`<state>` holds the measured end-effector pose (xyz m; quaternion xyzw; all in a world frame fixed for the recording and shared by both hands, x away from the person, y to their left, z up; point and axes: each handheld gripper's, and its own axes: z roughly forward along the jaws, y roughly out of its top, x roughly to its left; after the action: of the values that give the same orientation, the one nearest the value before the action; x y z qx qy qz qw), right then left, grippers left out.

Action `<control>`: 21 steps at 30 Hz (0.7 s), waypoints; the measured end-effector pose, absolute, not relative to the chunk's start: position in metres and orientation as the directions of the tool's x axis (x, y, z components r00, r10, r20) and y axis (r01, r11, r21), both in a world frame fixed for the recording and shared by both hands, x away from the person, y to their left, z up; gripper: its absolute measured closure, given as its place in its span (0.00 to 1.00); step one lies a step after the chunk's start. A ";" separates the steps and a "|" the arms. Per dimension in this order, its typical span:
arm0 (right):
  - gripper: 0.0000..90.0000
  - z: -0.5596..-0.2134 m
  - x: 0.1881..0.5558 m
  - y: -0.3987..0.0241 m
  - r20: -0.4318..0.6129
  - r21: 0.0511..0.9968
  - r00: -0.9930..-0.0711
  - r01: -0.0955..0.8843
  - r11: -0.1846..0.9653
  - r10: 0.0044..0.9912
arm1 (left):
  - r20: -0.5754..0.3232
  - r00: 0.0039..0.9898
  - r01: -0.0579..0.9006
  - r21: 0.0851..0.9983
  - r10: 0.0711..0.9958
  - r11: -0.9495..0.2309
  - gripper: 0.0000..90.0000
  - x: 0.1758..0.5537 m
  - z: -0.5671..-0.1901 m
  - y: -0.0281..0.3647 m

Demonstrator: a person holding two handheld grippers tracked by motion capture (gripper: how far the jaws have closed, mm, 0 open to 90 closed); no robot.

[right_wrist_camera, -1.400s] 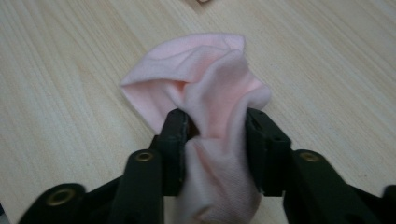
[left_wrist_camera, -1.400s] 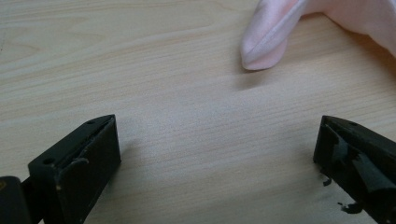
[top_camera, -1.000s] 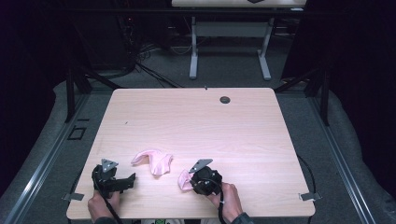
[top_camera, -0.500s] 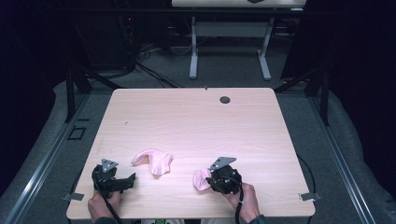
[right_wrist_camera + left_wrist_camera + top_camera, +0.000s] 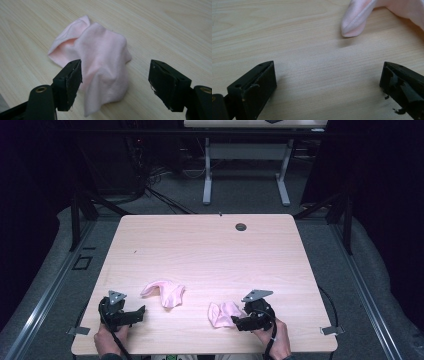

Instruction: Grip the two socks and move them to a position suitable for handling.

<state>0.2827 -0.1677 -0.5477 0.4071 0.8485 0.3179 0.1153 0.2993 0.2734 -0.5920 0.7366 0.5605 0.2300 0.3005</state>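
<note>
Released, right hand-held gripper (image 5: pixel 239 323) gapes around pink cloth (image 5: pixel 221 314).

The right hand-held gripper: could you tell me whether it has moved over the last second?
Yes. The right hand-held gripper has shifted rightward along the table's near edge, toward the right corner.

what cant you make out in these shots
- Left pink cloth: in the left gripper view the top and right edges cut it off.
- Right pink cloth: in the right gripper view its near edge runs behind one jaw of the right claw.
- Small dark round thing on the table: too small in the high view to tell.
</note>
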 end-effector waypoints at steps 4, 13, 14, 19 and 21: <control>0.23 -0.547 0.281 -0.180 0.069 0.651 -0.623 0.620 0.438 0.779 | -0.001 0.288 0.680 0.705 0.958 -0.203 0.00 0.298 -0.593 0.274; 0.19 -0.544 0.278 -0.202 0.090 0.672 -0.592 0.630 0.390 0.801 | 0.015 0.189 0.714 0.684 0.982 -0.148 0.01 0.291 -0.587 0.279; 0.20 -0.543 0.277 -0.205 0.094 0.674 -0.591 0.630 0.386 0.801 | 0.009 0.177 0.704 0.698 0.984 -0.133 0.00 0.288 -0.584 0.280; 0.25 -0.541 0.278 -0.214 0.122 0.680 -0.558 0.649 0.341 0.821 | 0.014 0.193 0.639 0.757 0.981 -0.136 0.00 0.270 -0.558 0.269; 0.28 -0.541 0.279 -0.214 0.118 0.672 -0.547 0.658 0.339 0.829 | -0.005 0.239 0.616 0.774 0.971 -0.148 0.00 0.267 -0.549 0.257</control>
<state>0.2786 -0.2145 -0.5410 0.4598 0.8087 0.3455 0.1233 0.2666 0.2574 -0.5495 0.7106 0.5582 0.2623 0.3386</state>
